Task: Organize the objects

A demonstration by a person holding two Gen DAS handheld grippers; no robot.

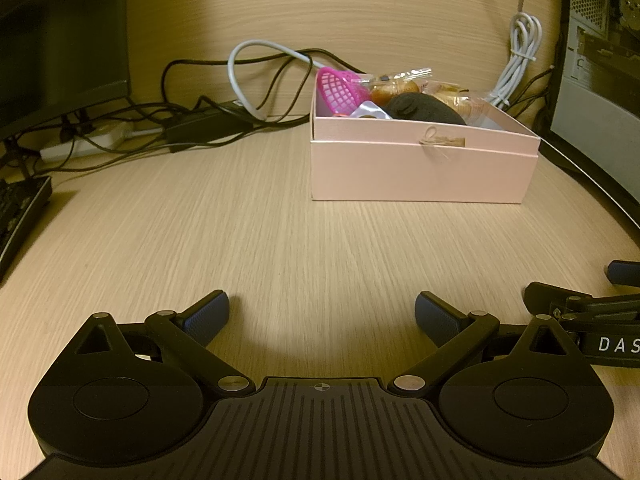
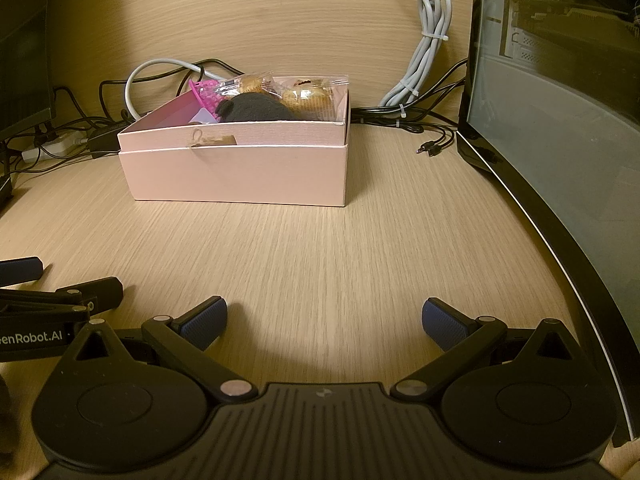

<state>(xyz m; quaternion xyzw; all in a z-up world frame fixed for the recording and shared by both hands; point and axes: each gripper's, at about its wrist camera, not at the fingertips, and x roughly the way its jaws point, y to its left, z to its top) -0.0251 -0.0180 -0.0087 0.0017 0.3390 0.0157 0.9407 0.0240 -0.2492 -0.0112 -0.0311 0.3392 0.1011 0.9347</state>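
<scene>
So from where I'm sitting, both tools are parked low at the bottom of their frames. The left tool is spread wide with nothing between its blue pads, just bare wood-grain surface under it. Same story for the right tool: spread wide, holding nothing, touching nothing that I can make out. Each one peeks into the other's view at the lower edge, so they're sitting side by side.

Middle of the frame is plain surface, no loose items that I can spot.

Further back, center right in the left view, is the pink box, open on top. Stuff already in it: a pink mesh basket, a dark grey fuzzy thing that I can't identify for sure, and a few wrapped pastries toward the rear. Behind it, upper part of the frame, there's a mess of black cables and a bundled white cable against the wall.

My read: the sorting looks pretty much done, everything's in the box. Maybe tidying left, can't tell.
</scene>
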